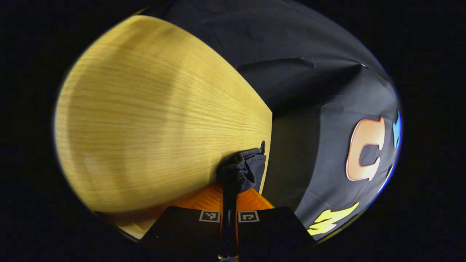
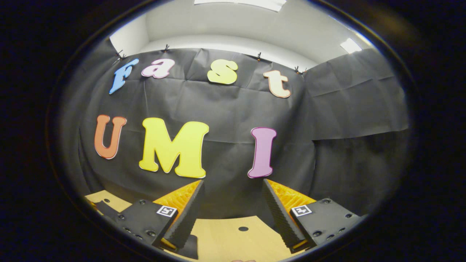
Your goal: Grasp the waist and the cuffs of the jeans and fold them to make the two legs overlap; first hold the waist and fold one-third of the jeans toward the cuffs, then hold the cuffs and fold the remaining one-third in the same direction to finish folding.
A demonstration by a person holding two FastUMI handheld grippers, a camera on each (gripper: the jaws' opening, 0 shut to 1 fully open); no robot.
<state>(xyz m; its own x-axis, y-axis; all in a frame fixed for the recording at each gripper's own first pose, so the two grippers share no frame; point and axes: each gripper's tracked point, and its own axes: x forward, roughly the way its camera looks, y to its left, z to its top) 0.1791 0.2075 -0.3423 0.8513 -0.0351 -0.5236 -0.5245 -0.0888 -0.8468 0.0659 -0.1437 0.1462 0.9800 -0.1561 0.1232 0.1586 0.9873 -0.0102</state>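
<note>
Between the fingers of my left gripper [image 1: 229, 189] sits a bunched wad of dark blue denim, the jeans [image 1: 242, 169]; both fingers press on it, with no gap left between them. The fabric bulges out just past the fingertips, crumpled and thick, with a stitched hem edge curling on the far side. I cannot tell whether this is waist or cuff, and the garment's long axis cannot be read from the little that shows.

Left gripper view: beyond and to the left of the fingers, the wooden table [image 1: 156, 120] spreads out, pale oak grain, smooth, its straight edge running away from the tips on the right. The clamped cloth lies right at that edge. Past the edge hangs the booth wall [image 1: 309, 91], matte black cloth with creases.

Right gripper view: my right gripper [image 2: 233, 189] stands with its jaws wide apart and nothing between them. The ribbed inner pads [image 2: 187, 214] face each other across the gap. Below the gap I see a strip of the same table with a small round hole [image 2: 243, 229]. A dark scrap lies by the left finger's base; I cannot tell what it is. Ahead of the tips the wall rises to a white ceiling [image 2: 233, 25].
</note>
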